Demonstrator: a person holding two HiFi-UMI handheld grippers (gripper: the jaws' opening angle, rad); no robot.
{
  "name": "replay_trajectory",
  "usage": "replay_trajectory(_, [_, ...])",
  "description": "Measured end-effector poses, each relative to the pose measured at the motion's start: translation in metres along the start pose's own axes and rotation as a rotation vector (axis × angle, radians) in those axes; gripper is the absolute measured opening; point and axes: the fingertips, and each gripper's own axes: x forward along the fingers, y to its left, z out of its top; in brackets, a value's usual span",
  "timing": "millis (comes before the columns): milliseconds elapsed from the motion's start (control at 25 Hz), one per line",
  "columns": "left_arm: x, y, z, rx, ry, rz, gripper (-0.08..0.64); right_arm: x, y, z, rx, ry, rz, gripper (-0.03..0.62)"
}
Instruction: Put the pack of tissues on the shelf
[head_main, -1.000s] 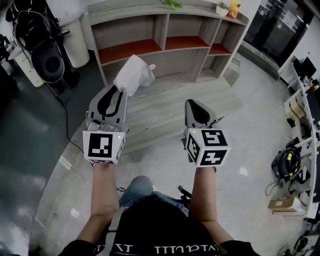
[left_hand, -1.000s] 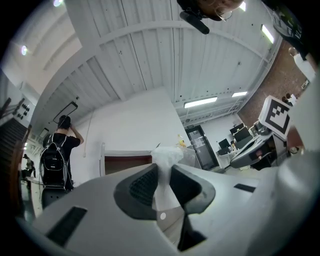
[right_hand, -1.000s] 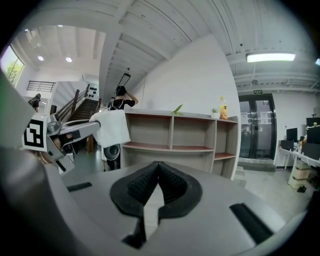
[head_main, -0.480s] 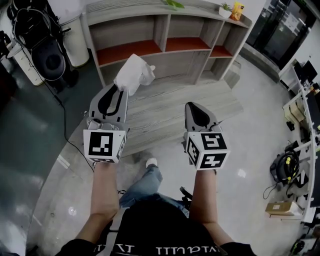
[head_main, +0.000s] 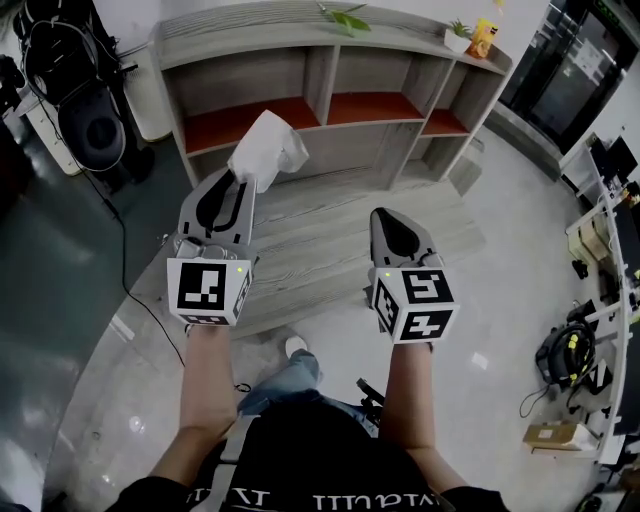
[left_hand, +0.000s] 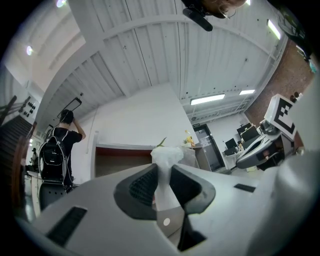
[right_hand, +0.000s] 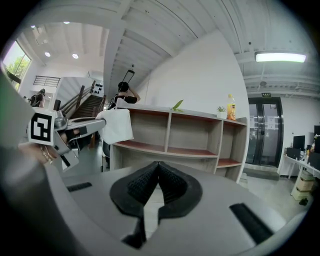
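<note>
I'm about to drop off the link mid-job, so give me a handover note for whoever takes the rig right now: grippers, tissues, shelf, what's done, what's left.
Left gripper: shut on the white soft pack of tissues, held up in the air in front of the shelf.
Right gripper: jaws together, nothing between them.
Grey wooden shelf with red-brown compartment floors: straight ahead, behind a low grey wood-grain platform.
Done: pack picked up.
Left: bring it to the shelf, set it in a compartment, open the left jaws.
</note>
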Motion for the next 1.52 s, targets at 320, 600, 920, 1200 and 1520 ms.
replay_trajectory(320, [0.063,0.022,-0.010,-0.002,-0.011,0.083,0.077,0.062,-0.039,0.025,-0.043,-0.019,0.050,0.017])
replay_trajectory(600, [0.109,0.043,-0.028,-0.001,0.001,0.150,0.077,0.119,-0.070,0.041,-0.052,-0.028,0.086,0.017])
replay_trajectory(920, [0.134,0.065,-0.048,-0.005,0.026,0.209,0.077,0.173,-0.069,0.045,-0.063,-0.024,0.165,0.017])
replay_trajectory(1200, [0.143,0.080,-0.062,-0.135,0.006,0.254,0.077,0.207,-0.066,0.040,-0.065,-0.010,0.220,0.017])
replay_trajectory(1520, [0.135,0.096,-0.082,-0.373,-0.019,0.353,0.077,0.222,-0.058,0.029,-0.061,0.002,0.271,0.017])
